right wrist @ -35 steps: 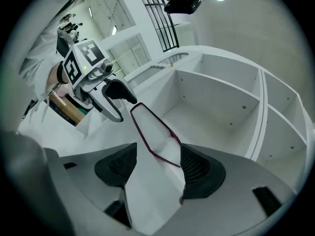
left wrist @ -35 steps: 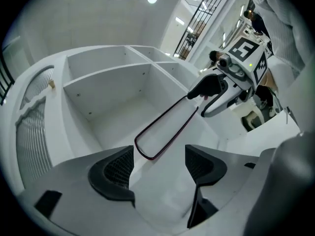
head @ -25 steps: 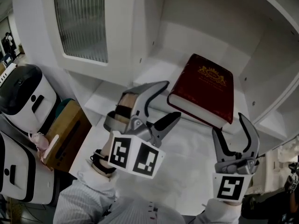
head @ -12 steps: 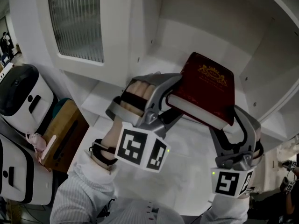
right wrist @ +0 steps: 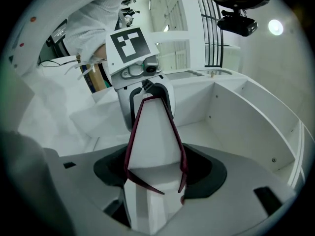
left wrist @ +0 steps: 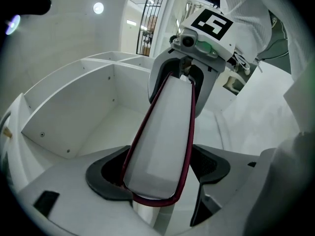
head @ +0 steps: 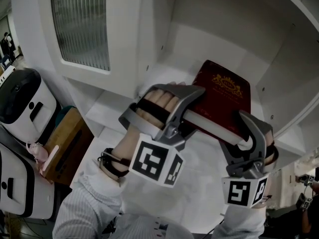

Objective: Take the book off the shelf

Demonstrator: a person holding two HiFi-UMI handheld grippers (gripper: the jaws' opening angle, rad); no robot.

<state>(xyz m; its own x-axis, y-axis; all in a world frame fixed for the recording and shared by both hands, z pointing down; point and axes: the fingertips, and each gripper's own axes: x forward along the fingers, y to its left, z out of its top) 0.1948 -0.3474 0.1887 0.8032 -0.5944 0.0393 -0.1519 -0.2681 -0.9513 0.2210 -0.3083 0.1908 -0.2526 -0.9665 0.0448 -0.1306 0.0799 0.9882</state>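
White shelf (head: 209, 29), deep open compartment, plain walls. One book (head: 224, 91) was noted inside it: dark red hard cover, gold emblem on the face, lying tilted with its far end toward the back wall. Whether the underside touched the shelf floor could not be told.

Two grippers were counted, one at each near corner of the book. The left gripper (head: 192, 111) was seen clamped across the thickness at the left end; in the left gripper view the fingers (left wrist: 211, 163) were closed against both covers, pale page block (left wrist: 165, 136) between them. The right gripper (head: 239, 133) was likewise clamped on the right end, covers and pages (right wrist: 152, 136) pinched between its fingers (right wrist: 110, 168).

Handling, as judged: stiff boards, unlikely to bend; probably fairly heavy for a single grip, hence two holds. The cover looked smooth and could slip. The best hold was judged to be across both covers near the edges, so that the pages are kept shut.
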